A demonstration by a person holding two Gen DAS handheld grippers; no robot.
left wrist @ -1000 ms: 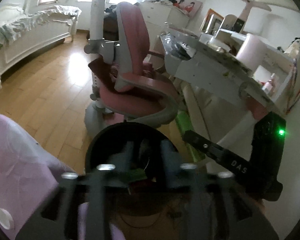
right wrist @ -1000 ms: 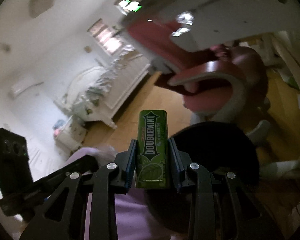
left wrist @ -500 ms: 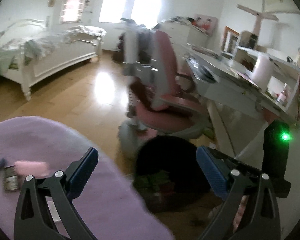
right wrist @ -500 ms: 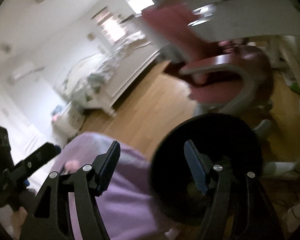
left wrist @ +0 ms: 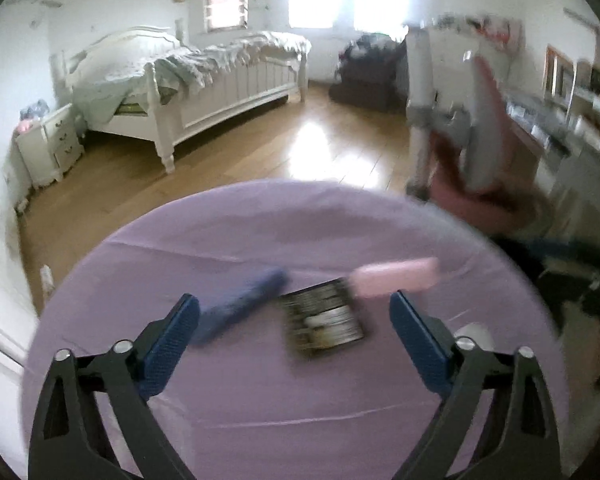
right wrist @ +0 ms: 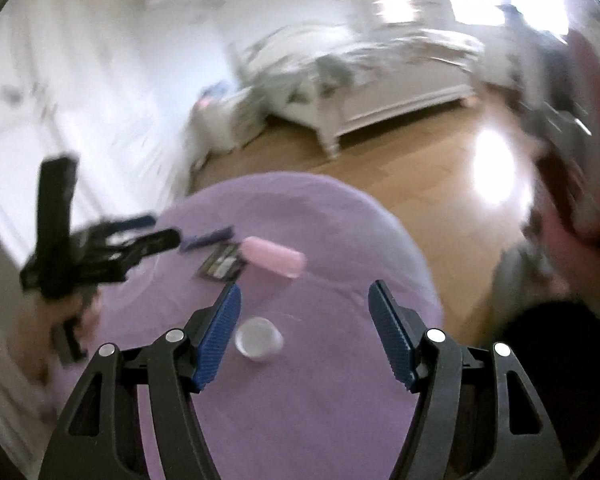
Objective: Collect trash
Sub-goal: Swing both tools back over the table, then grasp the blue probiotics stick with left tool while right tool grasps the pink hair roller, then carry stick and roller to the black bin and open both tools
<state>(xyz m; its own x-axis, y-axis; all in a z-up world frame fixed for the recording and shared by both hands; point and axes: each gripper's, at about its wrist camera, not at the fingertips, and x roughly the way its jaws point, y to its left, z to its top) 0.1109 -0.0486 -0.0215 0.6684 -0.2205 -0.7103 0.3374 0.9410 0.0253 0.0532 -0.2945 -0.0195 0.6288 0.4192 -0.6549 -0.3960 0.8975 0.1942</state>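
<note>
Lilac cloth covers the round tabletop [left wrist: 300, 420], which fills the lower half of both wrist views. Beyond it lie a wooden floor [left wrist: 260, 152] and a white bed [left wrist: 188, 76] with rumpled bedding, and a blurred pink chair [left wrist: 488, 152] stands at the right. A black bin [right wrist: 556, 344] sits on the floor just off the tabletop's right edge in the right wrist view.

The left gripper [left wrist: 294, 332] hangs over the tabletop with its jaws wide and closing a little; nothing is between the blue pads. Just ahead of it lie three pieces of trash close together: a blue wrapper [left wrist: 240, 308] to the left, a dark packet [left wrist: 322, 318] in the middle and a pink tube [left wrist: 396, 278] to the right, its end touching the packet's corner. All are blurred.

The right gripper [right wrist: 304, 332] also hangs over the cloth, jaws apart and empty. A small clear cup [right wrist: 258, 338] stands on the tabletop just beside its left pad, not touched. The same pink tube [right wrist: 272, 256], packet [right wrist: 222, 264] and wrapper [right wrist: 208, 238] lie farther off, near the left gripper [right wrist: 156, 236].
</note>
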